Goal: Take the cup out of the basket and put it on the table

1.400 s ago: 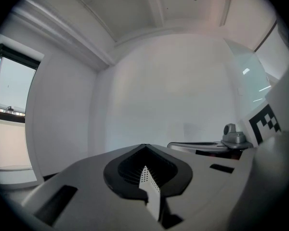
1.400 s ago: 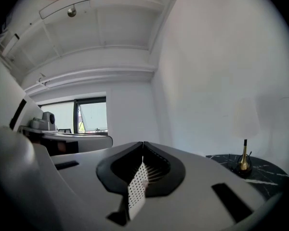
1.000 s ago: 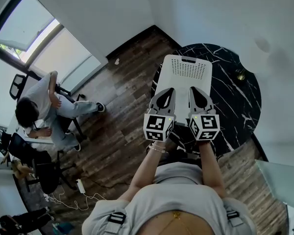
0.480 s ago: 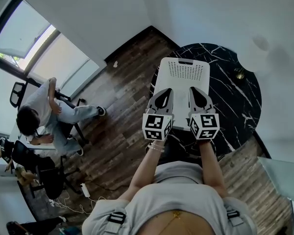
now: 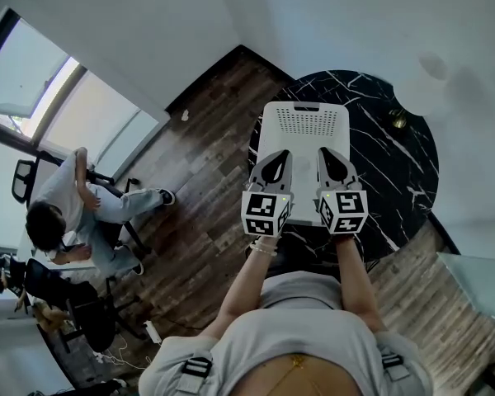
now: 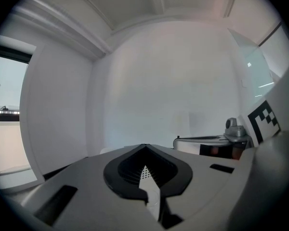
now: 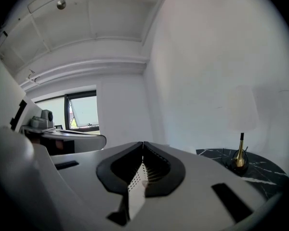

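A white perforated basket (image 5: 305,122) stands on the round black marble table (image 5: 384,167). No cup shows in any view. Both grippers hover side by side over the basket's near end, pointing away from me. My left gripper (image 5: 282,152) (image 6: 144,146) has its jaws closed tip to tip with nothing between them. So has my right gripper (image 5: 326,150) (image 7: 143,143). Through the gap behind each pair of tips a strip of the basket's white perforated surface (image 6: 148,179) (image 7: 135,184) shows.
A small brass vase (image 5: 396,120) (image 7: 239,158) stands on the table to the right of the basket. A person (image 5: 66,213) sits on a chair at the left, on the wood floor by a window. A glass edge (image 5: 478,291) shows at the lower right.
Both grippers have eased slightly forward and down over the basket, still shut. The head view has shifted, so the seated person sits lower left in the picture.
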`<state>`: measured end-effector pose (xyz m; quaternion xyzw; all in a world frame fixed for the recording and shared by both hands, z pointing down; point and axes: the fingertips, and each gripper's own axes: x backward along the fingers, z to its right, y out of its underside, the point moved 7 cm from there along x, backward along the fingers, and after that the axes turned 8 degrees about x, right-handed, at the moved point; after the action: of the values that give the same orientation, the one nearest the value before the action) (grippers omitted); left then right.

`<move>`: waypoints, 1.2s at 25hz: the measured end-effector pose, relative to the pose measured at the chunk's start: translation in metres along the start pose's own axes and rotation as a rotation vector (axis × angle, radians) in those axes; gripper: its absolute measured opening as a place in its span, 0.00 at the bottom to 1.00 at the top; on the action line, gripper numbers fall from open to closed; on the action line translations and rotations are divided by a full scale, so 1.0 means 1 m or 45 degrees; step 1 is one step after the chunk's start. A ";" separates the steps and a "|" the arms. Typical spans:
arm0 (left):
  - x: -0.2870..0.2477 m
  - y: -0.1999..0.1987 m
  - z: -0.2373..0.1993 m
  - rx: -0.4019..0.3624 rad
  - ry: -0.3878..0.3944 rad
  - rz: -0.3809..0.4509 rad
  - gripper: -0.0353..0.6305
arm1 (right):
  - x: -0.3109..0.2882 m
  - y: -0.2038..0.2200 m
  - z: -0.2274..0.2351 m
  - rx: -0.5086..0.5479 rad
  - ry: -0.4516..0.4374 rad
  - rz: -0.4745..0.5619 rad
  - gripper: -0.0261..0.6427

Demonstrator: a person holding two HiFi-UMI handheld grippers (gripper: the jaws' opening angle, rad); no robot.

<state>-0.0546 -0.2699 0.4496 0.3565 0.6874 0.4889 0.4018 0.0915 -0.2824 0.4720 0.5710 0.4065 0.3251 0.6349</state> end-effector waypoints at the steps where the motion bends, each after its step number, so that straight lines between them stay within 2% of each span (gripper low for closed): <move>1: -0.002 0.001 -0.001 0.001 0.007 -0.004 0.06 | -0.001 0.001 0.000 0.004 0.006 -0.009 0.05; 30: -0.038 0.023 -0.033 0.029 0.115 -0.145 0.06 | -0.042 0.035 -0.008 0.037 0.048 -0.217 0.05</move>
<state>-0.0660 -0.3100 0.4856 0.2990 0.7294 0.4731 0.3934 0.0667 -0.3103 0.5124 0.5373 0.4703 0.2745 0.6440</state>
